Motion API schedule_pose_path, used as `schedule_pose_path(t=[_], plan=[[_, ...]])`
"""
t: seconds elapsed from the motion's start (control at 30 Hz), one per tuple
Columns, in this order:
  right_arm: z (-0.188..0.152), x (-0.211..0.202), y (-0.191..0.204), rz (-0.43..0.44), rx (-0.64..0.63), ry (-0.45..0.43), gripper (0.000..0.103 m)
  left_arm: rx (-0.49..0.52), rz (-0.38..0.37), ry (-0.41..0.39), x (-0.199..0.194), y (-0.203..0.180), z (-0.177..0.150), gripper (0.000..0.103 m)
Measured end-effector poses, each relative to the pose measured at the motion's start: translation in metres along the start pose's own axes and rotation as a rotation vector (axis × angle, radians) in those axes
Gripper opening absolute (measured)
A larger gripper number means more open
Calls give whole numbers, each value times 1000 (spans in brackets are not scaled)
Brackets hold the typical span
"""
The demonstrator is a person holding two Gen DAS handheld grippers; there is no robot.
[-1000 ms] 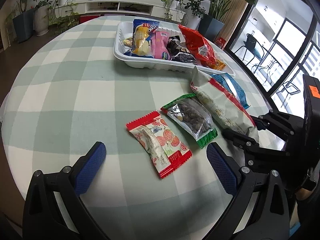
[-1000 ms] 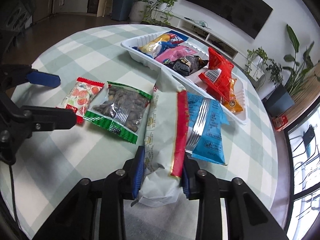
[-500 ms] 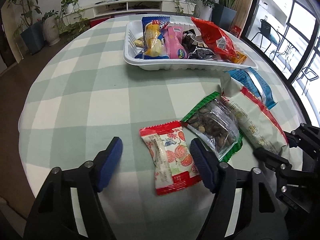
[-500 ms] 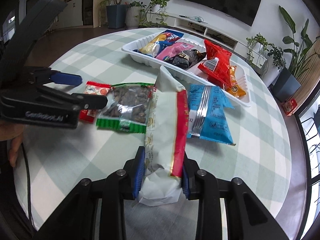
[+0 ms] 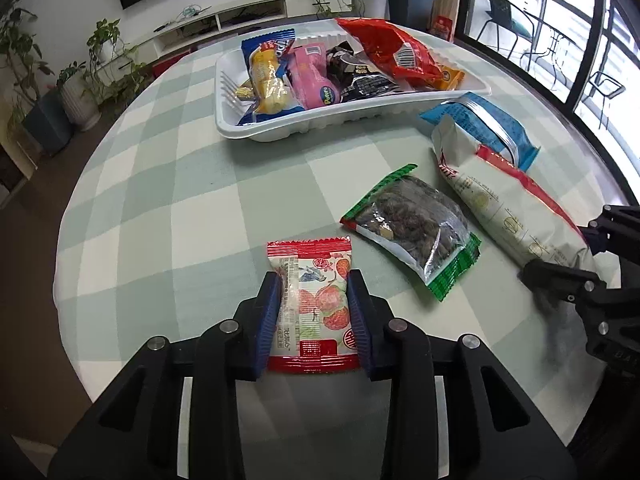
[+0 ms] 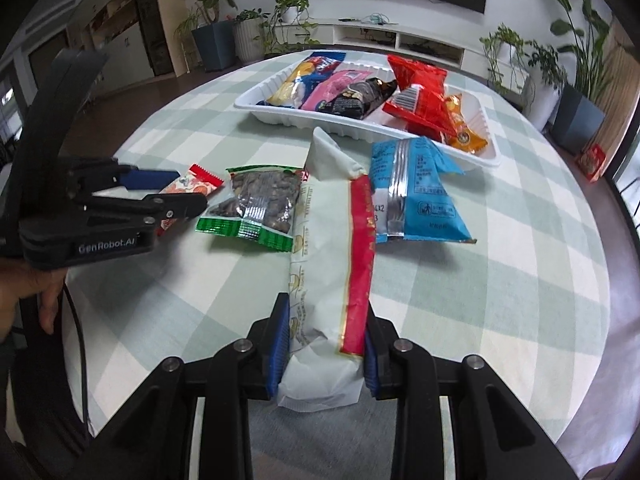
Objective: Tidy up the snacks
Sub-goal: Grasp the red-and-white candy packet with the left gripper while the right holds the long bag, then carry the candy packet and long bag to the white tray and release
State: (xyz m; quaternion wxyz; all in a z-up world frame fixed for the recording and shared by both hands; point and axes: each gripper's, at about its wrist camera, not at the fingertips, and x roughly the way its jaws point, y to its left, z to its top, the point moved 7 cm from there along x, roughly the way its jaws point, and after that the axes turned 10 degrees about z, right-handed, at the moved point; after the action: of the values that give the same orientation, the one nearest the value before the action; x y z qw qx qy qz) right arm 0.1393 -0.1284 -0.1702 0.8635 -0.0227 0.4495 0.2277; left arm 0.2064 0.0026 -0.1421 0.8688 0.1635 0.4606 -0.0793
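Snacks: four loose on table, near side of tray (image 5: pixel 280 128).
Left gripper (image 5: pixel 316 312): closing on strawberry pack (image 5: pixel 310 304), long axis along fingers.
Right gripper (image 6: pixel 324 354): clamped on long white bag (image 6: pixel 332 264); tray lies far, straight ahead.

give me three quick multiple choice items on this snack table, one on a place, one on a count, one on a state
1. Where does the blue packet lie?
A. inside the white tray
B. on the tablecloth in front of the white tray
C. under the green-edged nut packet

2. How many snack packets lie on the cloth outside the tray?
A. two
B. four
C. six

3. What is the right gripper doing?
A. clamped on the end of the long white-and-red bag
B. hanging open above the tray
C. holding the blue packet

Key: 1 B, the right wrist view shows it flat on the cloth just short of the tray rim. 2 B, the strawberry packet, the nut packet, the long bag and the blue packet. 3 A, its pads press both sides of the bag's near end.
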Motion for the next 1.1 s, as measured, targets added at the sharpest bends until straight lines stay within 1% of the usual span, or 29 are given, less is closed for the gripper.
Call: schedule_pose_path(t=[0.17, 0.33, 0.53, 0.63, 0.87, 1.1], plan=[[-2, -7, -3, 37, 53, -22, 32, -38, -41, -23, -4, 3, -5, 30], [-1, -16, -1, 91, 104, -57, 32, -102, -95, -43, -15, 11, -11, 30], [-1, -29, 3, 195, 173, -99, 32, -174, -162, -85, -35, 22, -12, 30], [1, -37, 7, 228, 189, -117, 32, -207, -206, -106, -45, 25, -8, 30], [8, -52, 7, 251, 203, -151, 32, -224, -240, -163, -68, 24, 7, 30], [28, -71, -8, 228, 210, -202, 32, -233, -262, -224, -85, 33, 39, 30]])
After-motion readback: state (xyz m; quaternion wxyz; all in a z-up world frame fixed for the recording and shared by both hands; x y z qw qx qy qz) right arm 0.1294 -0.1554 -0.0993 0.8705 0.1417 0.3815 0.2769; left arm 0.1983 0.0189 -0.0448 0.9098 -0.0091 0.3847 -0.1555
